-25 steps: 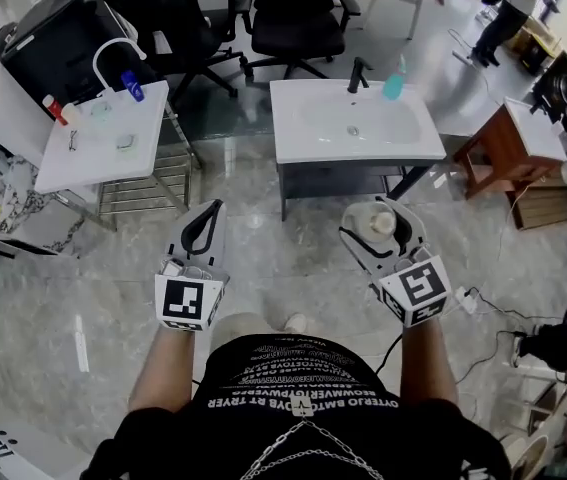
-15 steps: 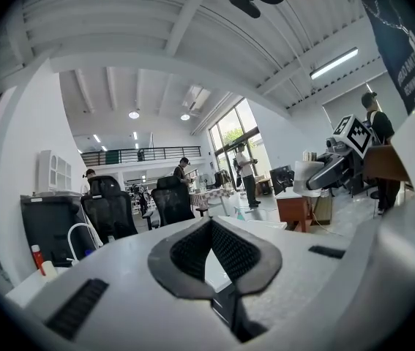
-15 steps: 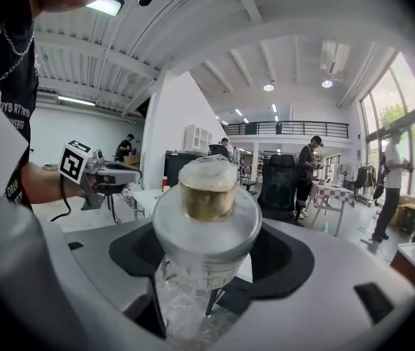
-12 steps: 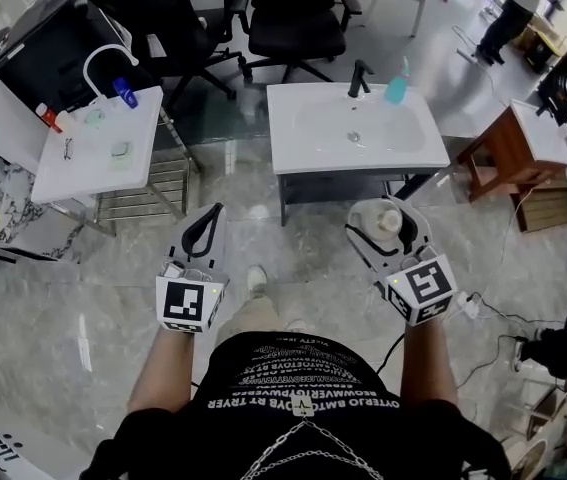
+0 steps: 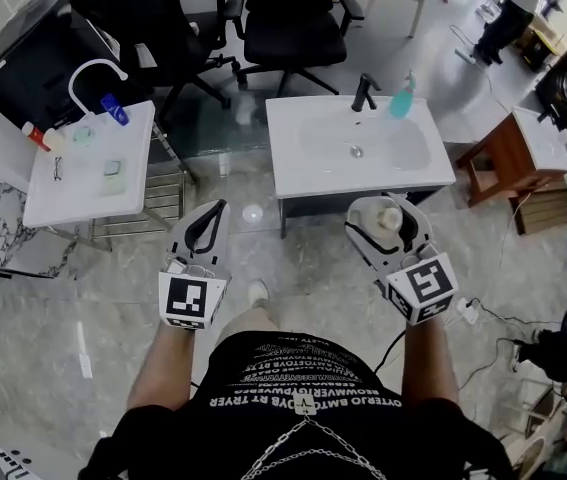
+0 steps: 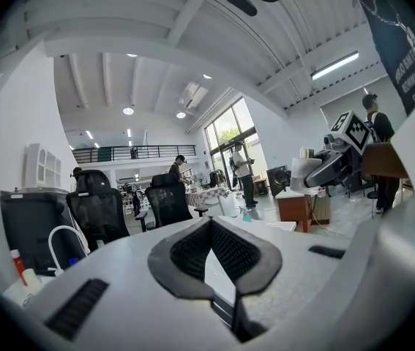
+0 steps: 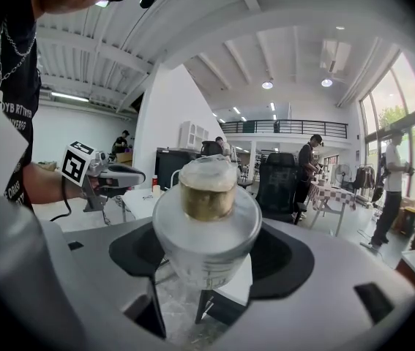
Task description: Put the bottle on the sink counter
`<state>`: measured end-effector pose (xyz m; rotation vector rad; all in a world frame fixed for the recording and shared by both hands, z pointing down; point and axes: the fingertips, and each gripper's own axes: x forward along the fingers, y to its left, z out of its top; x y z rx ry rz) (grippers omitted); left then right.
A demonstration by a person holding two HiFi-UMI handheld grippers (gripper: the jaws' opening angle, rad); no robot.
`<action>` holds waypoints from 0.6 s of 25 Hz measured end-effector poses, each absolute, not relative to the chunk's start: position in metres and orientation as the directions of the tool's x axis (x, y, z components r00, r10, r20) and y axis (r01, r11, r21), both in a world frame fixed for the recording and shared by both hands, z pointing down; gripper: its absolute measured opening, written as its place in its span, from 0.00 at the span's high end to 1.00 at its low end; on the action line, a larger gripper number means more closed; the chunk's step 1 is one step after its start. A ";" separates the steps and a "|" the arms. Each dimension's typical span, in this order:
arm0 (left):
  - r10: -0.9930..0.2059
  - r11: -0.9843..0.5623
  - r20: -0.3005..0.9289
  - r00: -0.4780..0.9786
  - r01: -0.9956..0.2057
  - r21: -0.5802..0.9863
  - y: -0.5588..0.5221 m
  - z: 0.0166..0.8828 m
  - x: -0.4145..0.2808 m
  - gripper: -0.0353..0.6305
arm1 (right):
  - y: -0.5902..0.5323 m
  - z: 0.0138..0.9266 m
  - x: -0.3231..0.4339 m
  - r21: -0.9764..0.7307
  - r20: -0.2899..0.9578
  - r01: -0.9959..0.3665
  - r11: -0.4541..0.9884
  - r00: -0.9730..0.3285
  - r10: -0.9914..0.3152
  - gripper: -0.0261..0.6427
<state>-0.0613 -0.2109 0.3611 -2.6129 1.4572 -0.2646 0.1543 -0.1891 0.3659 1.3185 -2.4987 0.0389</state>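
Bottle [image 5: 380,222] isn't down yet: the right gripper [image 5: 383,208] is clamped round its clear body, and the white sink worktop [image 5: 313,163] sits ahead of that gripper with floor between. So I'd say the approach and the set-down are both left. Left gripper [image 5: 210,213] is closed on nothing, off to the right one's side, and I can't read any label on the bottle.

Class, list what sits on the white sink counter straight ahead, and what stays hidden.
A black tap and a teal dispenser stand at the sink counter's back edge; a drain shows in its basin. The right gripper holds the bottle. The space beneath is covered.
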 end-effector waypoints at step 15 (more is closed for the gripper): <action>-0.805 -0.591 0.097 0.585 -0.778 -0.213 -0.356 0.365 -0.109 0.94 | -0.334 0.384 0.103 0.102 0.320 -0.849 0.518 -0.465 -0.825 0.47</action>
